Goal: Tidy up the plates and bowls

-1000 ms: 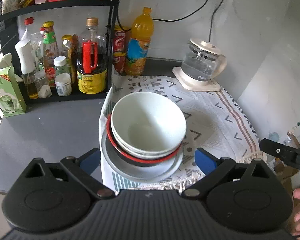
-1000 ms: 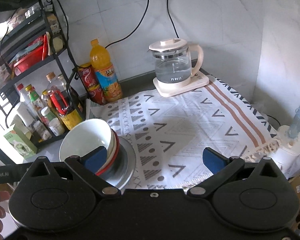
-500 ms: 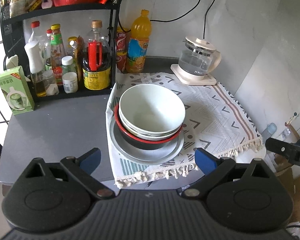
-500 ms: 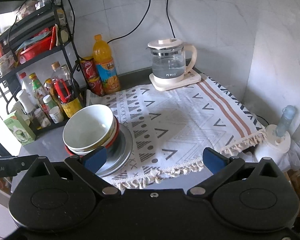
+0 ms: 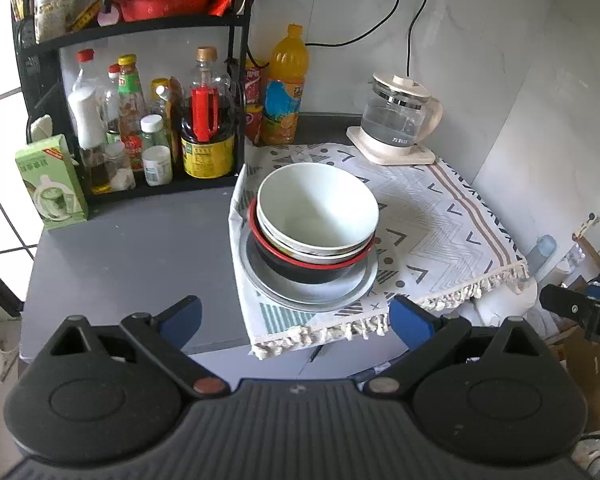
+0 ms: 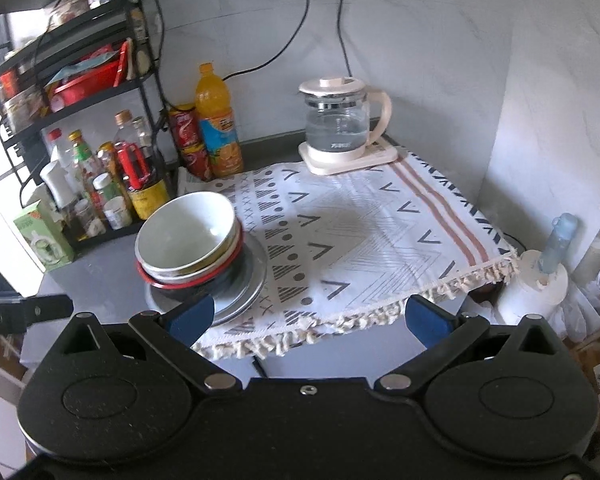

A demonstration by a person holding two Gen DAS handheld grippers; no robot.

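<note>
A stack of dishes sits at the left edge of the patterned cloth (image 5: 440, 216): a white bowl (image 5: 316, 208) on top, another bowl under it, then a black bowl with a red rim (image 5: 312, 266), all on a grey plate (image 5: 312, 292). The stack also shows in the right wrist view (image 6: 188, 236). My left gripper (image 5: 296, 320) is open and empty, held back off the counter's front edge, apart from the stack. My right gripper (image 6: 308, 320) is open and empty, also in front of the counter edge.
A black rack (image 5: 140, 120) of sauce bottles stands at the back left, a green carton (image 5: 52, 184) beside it. An orange drink bottle (image 5: 284, 88) and red cans stand by the wall. A glass kettle (image 5: 396, 120) sits at the back right. A grey counter (image 5: 132, 256) lies left of the cloth.
Both grippers have pulled back and up from the counter; the stack of bowls now looks smaller and farther. The dishes have not moved. Both grippers stay open.
</note>
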